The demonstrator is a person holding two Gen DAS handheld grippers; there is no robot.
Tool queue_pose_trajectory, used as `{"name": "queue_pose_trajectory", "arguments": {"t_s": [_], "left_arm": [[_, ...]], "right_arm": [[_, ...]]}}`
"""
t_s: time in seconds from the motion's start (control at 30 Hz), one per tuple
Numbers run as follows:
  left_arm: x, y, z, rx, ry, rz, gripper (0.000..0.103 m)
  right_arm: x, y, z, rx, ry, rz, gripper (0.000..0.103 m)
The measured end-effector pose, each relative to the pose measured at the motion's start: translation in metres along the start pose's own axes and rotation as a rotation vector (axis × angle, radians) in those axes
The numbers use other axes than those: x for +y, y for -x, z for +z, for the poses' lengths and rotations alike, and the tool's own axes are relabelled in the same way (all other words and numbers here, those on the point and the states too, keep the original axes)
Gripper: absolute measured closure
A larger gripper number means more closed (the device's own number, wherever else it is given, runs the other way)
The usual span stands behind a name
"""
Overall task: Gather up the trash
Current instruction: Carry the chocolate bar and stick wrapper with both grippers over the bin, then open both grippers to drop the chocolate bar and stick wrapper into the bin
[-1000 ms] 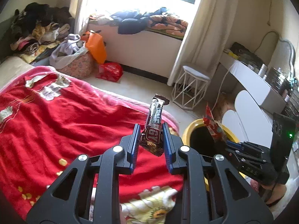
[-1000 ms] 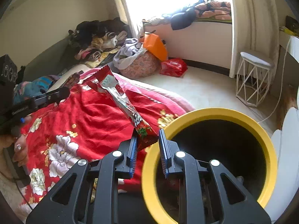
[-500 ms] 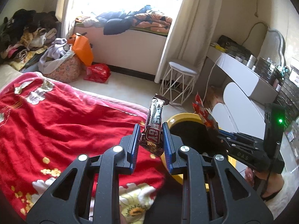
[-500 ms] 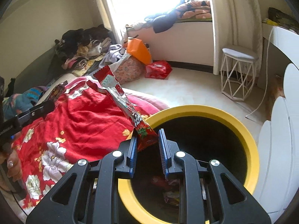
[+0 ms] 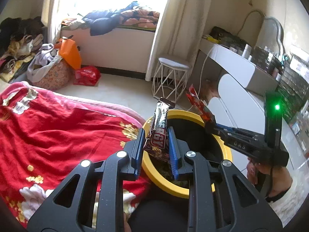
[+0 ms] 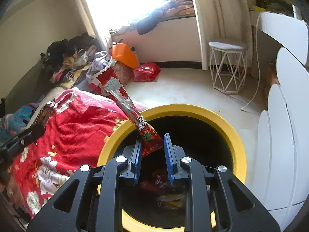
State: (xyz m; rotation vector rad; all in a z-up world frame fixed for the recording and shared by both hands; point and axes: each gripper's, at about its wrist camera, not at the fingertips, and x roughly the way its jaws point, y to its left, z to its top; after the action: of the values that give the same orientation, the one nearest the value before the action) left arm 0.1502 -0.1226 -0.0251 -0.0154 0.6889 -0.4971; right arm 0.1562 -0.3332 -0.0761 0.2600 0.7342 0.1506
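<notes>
- The left gripper (image 5: 156, 150) is clamped on a brown snack bar wrapper (image 5: 158, 130), which stands nearly upright between the blue pads above the near rim of the bin.
- The right gripper (image 6: 151, 155) has its jaws parted; the red snack wrapper (image 6: 129, 108) leans against the left pad with a gap to the right pad, its lower end over the bin's mouth. Whether it is truly gripped cannot be told.
- The yellow-rimmed bin (image 6: 227, 129) sits just beside the bed, its dark inside holding other wrappers at the bottom.
- The red flowered blanket (image 5: 58, 133) covers the bed to the left of the bin.
- Farther off, a white wire stool (image 5: 171, 77) stands on the floor by the curtain (image 5: 173, 25).
- A red bag (image 6: 146, 71) and an orange bag (image 6: 125, 55) lie near the clothes pile under the window.
</notes>
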Motion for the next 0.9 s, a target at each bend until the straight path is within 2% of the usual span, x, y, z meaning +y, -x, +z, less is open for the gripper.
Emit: {"name": "queue_pose_trajectory", "arguments": {"t_s": [0.53,0.9], "left_arm": [[-0.027,-0.030,-0.012,0.055,-0.038,-0.035,0.085],[-0.042,-0.064,-0.021,0.103,-0.049,-0.053,0.083]], "right_arm": [[-0.039,-0.003,-0.003,0.001,-0.094,-0.059,0.082],[-0.062,-0.009,-0.011,0.034,-0.154,-0.073,0.081]]}}
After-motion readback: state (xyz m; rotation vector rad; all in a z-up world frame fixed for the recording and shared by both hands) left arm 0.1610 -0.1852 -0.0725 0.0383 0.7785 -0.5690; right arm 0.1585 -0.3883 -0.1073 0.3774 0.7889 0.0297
